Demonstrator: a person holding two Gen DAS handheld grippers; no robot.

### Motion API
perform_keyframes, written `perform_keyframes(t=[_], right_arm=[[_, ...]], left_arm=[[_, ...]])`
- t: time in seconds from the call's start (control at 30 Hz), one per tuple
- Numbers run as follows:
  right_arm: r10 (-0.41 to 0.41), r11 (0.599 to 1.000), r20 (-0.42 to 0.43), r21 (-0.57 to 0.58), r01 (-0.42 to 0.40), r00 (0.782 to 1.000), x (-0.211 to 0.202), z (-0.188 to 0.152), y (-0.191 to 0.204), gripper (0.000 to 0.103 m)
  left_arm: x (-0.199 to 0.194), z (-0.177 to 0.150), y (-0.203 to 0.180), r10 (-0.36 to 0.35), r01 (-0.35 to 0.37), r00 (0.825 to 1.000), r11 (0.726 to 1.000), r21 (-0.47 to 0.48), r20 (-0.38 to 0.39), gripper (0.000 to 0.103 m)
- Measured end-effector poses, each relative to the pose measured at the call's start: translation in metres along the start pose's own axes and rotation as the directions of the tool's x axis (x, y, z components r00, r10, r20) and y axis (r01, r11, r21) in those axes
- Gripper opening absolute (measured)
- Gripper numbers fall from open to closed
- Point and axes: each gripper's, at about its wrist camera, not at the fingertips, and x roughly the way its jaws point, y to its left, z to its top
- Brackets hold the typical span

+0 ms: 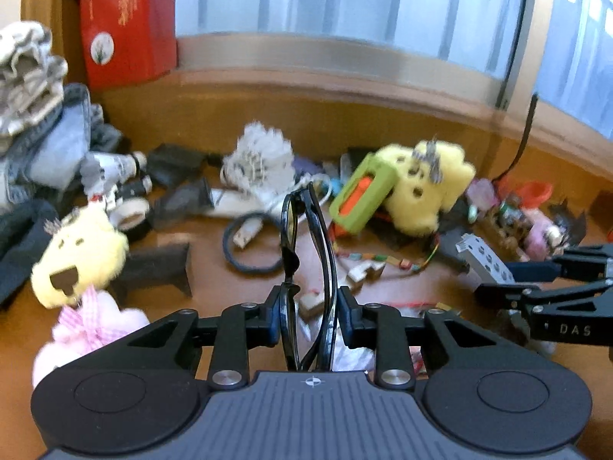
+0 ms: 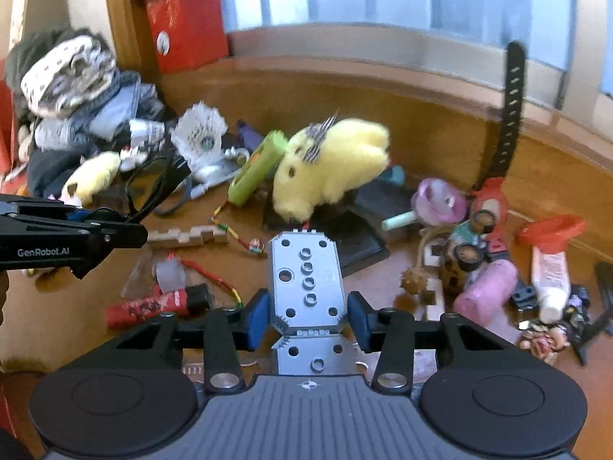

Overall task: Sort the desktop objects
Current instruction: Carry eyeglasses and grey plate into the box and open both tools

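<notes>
Your left gripper (image 1: 308, 306) is clamping a pair of black glasses (image 1: 306, 253), folded and standing on edge between its two pads, with the frame sticking out forward past the fingertips. Your right gripper (image 2: 306, 316) is pinching a grey perforated block (image 2: 305, 280) from both sides, the blue pads pressing on its flanks while its holed top is facing up at the camera. Just ahead of the left gripper a black hair tie (image 1: 249, 245) is lying on the wooden desk (image 1: 214, 299), and to its left a pale yellow plush face (image 1: 78, 257) is sitting above a pink gingham bow (image 1: 86, 320). Ahead of the right gripper, beyond the block, a large yellow plush toy (image 2: 329, 165) is leaning beside a green case (image 2: 254, 170). Farther off to the left, a red box (image 2: 184, 19) is standing against the back wall.
</notes>
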Motion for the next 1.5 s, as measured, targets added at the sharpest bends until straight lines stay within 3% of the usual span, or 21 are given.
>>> perform_keyframes(t=[0.47,1.07,1.5], right_arm=[[-0.101,0.988,0.153,0.132,0.081,0.983,-0.087,-0.013,-0.02,0.046],[-0.281,0.928,0.222,0.311,0.206,0.934,-0.218,-0.084,-0.138,0.046],[-0.351,0.898,0.311,0.378,0.224,0.883,-0.297,-0.121,-0.204,0.046]], left_arm=[[-0.02,0.011,-0.076,-0.183,0.178,0.981,0.98,0.093,0.057,0.03],[-0.032,0.015,-0.246,-0.374,0.353,0.925,0.911,0.212,0.069,0.03],[-0.045,0.025,-0.363,-0.492,0.448,0.866,0.843,0.298,0.088,0.03]])
